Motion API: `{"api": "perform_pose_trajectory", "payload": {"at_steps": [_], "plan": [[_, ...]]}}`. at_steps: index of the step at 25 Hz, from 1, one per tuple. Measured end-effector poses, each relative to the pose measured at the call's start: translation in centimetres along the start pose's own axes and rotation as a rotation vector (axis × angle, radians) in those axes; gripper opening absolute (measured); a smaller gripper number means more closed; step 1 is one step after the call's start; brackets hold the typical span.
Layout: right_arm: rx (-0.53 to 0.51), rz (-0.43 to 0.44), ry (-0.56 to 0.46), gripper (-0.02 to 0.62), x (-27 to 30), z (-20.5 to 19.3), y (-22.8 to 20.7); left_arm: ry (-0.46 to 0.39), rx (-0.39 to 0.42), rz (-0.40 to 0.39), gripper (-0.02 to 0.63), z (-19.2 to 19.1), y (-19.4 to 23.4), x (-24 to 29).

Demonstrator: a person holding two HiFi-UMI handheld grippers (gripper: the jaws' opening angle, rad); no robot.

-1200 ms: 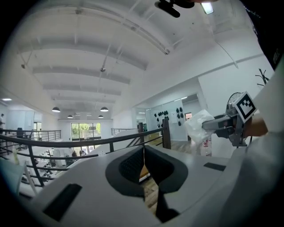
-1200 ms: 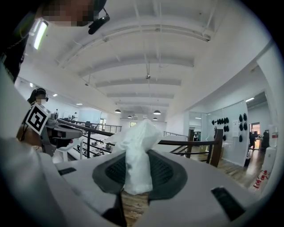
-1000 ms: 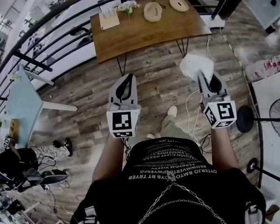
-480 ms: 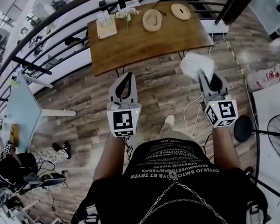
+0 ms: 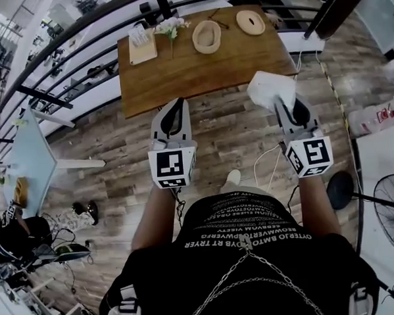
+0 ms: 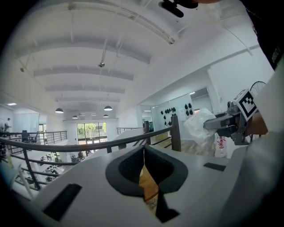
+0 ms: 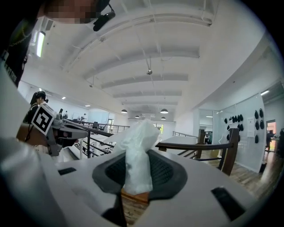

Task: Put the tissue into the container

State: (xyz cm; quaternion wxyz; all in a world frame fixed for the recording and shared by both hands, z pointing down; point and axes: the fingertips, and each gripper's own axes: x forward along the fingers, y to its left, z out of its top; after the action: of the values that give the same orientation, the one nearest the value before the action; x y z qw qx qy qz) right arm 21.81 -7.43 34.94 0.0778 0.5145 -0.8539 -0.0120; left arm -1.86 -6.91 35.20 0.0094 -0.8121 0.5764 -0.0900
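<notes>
Right gripper view: right gripper (image 7: 138, 177) jaws grasping tissue (image 7: 136, 150).
Narrow pinch may let it slip free short of the container (image 5: 206, 36) on the counter (image 5: 199, 71); left gripper (image 6: 143, 170) jaws clenched, empty.

Bright, even daylight fills every view, and shadows are faint and soft. In the head view the wide lens bows the railing (image 5: 59, 42) at the upper left. The wooden floor (image 5: 338, 80) carries a pale sheen at the upper right, and the white tissue (image 5: 271, 89) is nearly washed out. Both gripper views have black, rounded corners. Ceiling lamps (image 6: 108, 108) glow as small hot spots, and the window (image 6: 91, 130) left of centre is blown out.
</notes>
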Motion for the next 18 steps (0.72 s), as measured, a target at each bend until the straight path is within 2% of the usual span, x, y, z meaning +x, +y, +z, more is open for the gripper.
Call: {"api": "perform_pose_trajectory", "payload": {"at_steps": [9,18], "plan": [[0.026,0.039,-0.002,0.109,0.7,-0.7,-3.9,0.03,0.033,0.033,0.029,0.5,-1.9,1.6],[0.046,0.045,-0.033,0.109,1.8,-0.6,-4.5,0.028,0.042,0.055,0.029,1.0,-1.8,2.2]]}}
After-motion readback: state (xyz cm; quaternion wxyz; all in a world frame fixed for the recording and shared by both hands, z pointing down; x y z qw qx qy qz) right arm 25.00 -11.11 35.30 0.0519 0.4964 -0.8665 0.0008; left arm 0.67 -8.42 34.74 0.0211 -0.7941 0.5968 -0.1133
